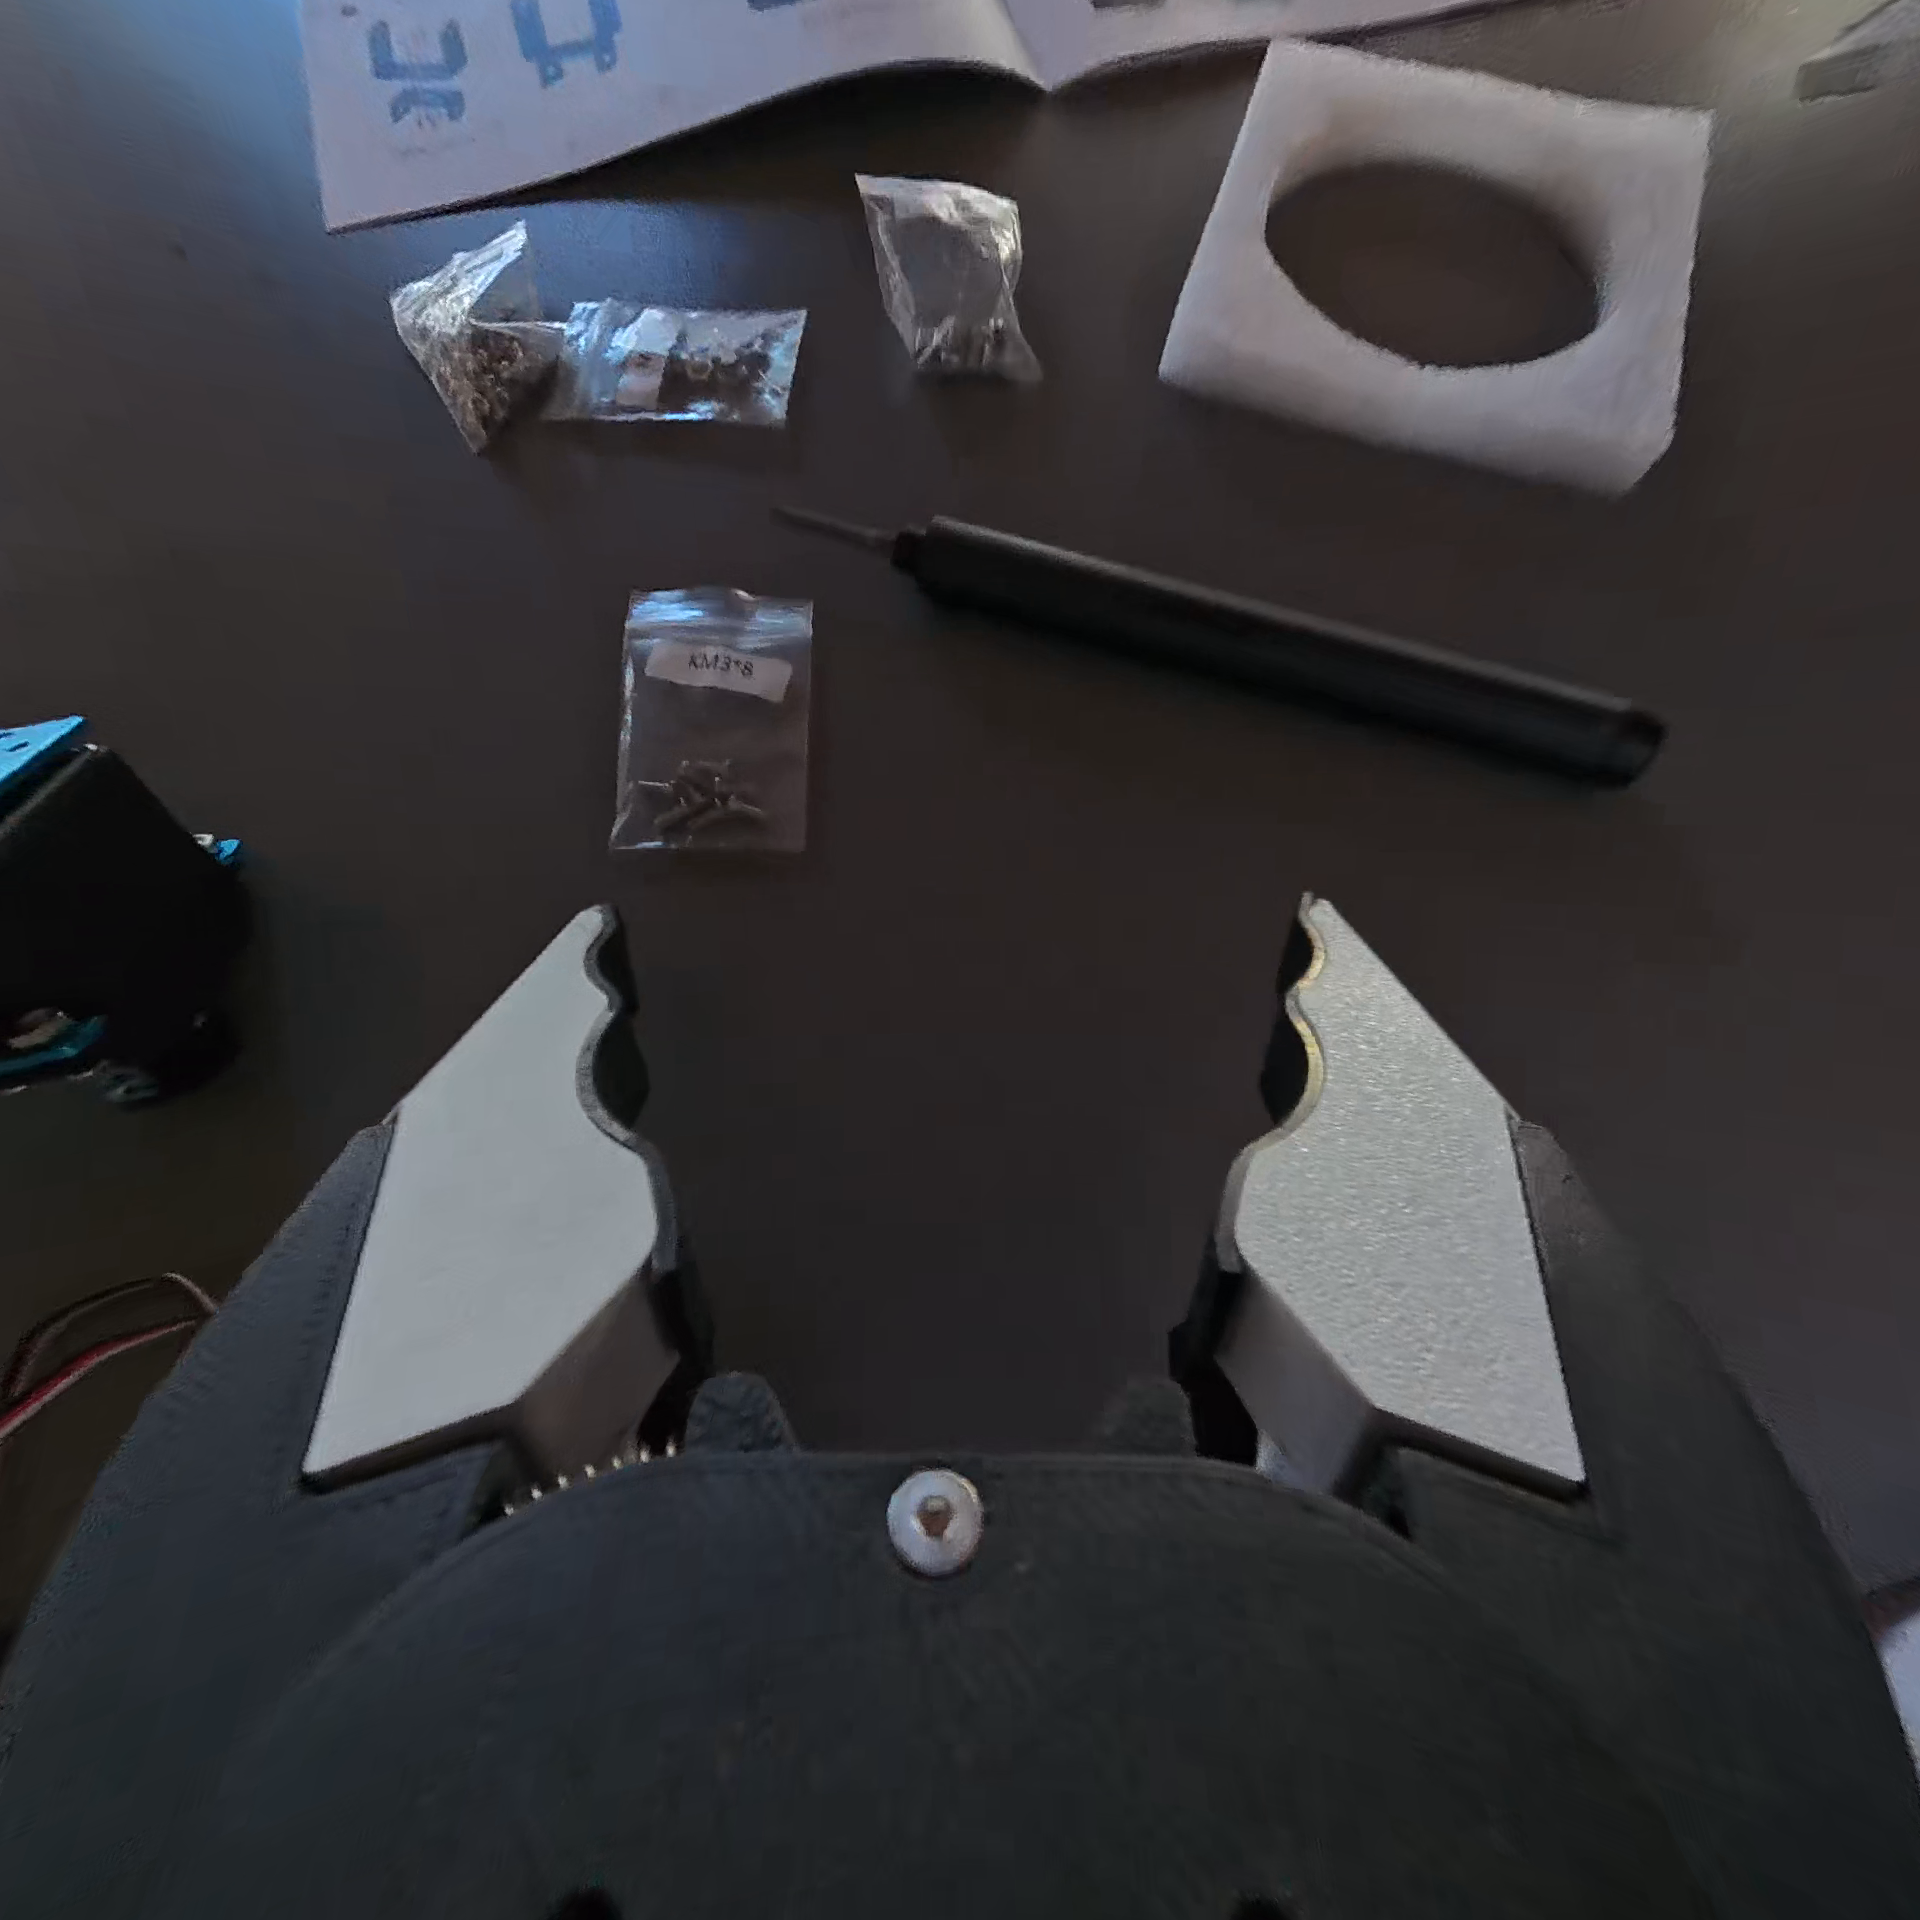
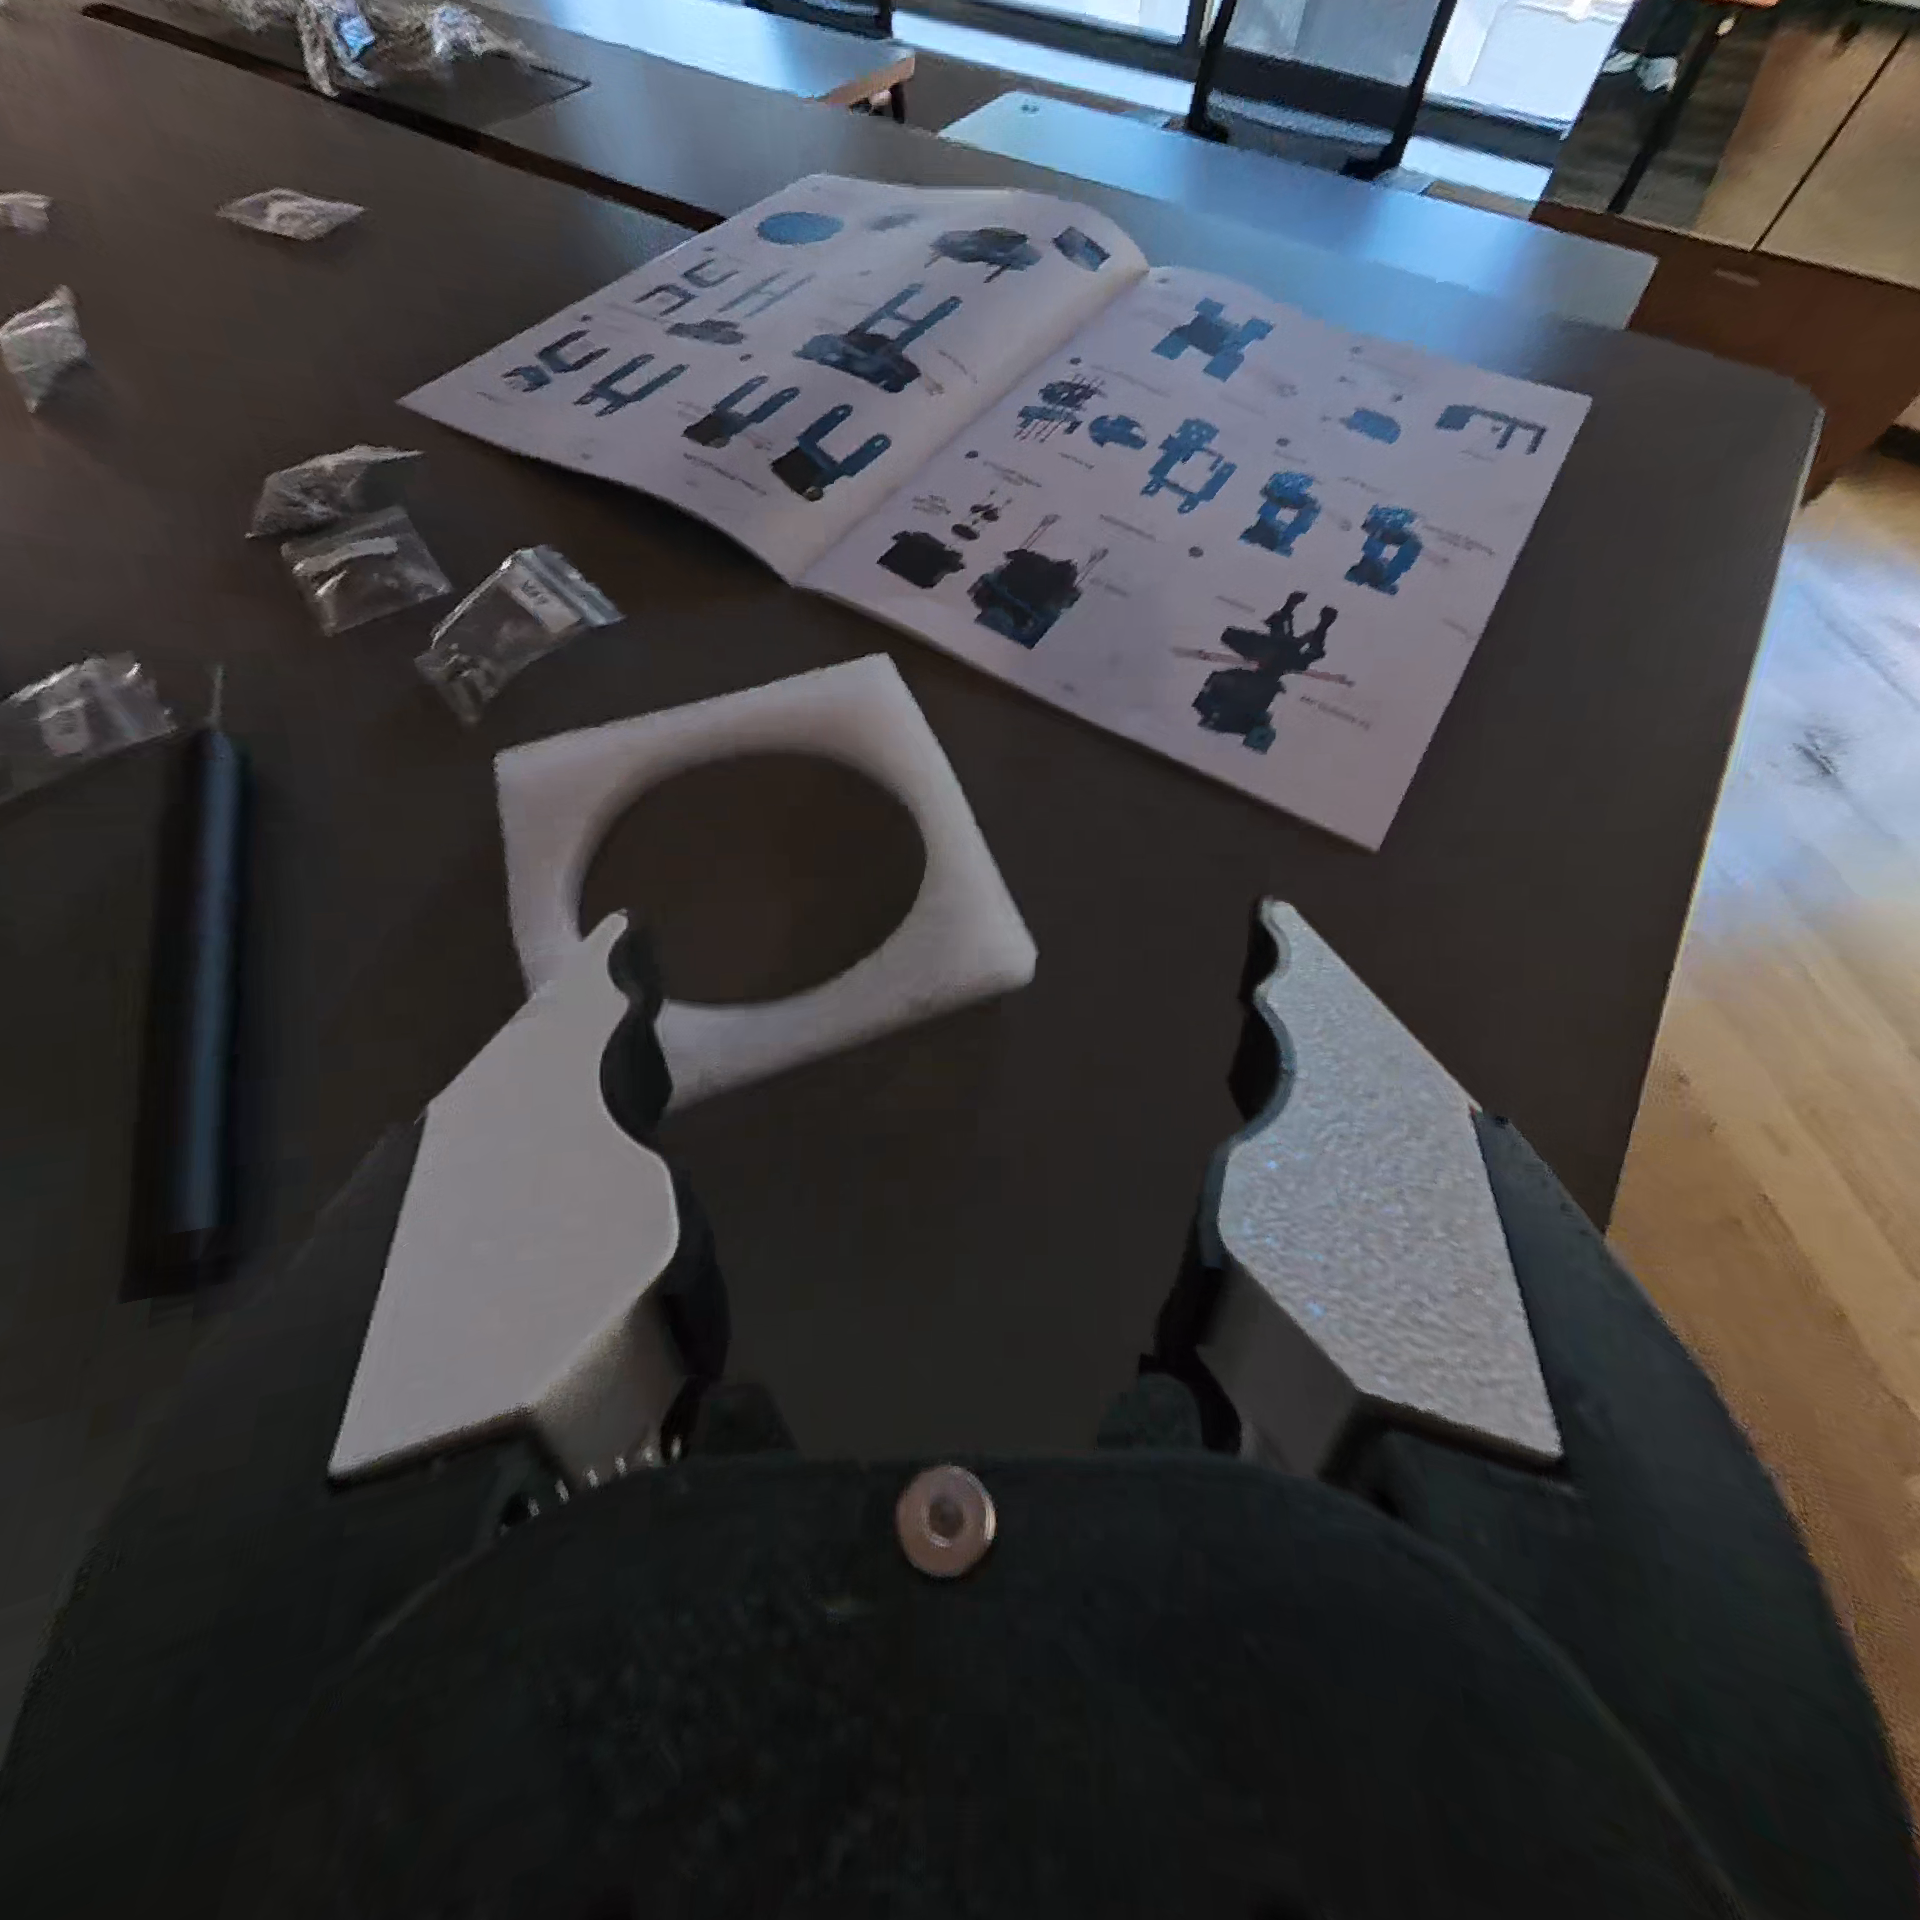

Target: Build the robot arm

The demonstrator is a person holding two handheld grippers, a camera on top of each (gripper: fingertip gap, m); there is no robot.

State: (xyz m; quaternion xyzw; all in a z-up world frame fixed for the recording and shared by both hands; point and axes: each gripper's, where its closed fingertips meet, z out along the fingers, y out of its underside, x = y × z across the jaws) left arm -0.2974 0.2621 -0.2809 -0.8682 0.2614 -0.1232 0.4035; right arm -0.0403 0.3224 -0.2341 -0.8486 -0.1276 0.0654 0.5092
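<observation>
Both my grippers, left gripper [image 1: 961, 914] and right gripper [image 2: 940, 920], gape wide, empty; the booklet [image 1: 644, 94] is cut off, and the bag [image 1: 717, 717] contents are blurred.

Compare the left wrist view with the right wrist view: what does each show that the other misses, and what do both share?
Only the left wrist view shows the black-and-blue part and wires at the left edge. Only the right shows the wood floor, the chairs and the whole booklet. Both show the foam square, the screwdriver, screw bags, and an open, empty gripper: left, right.
</observation>
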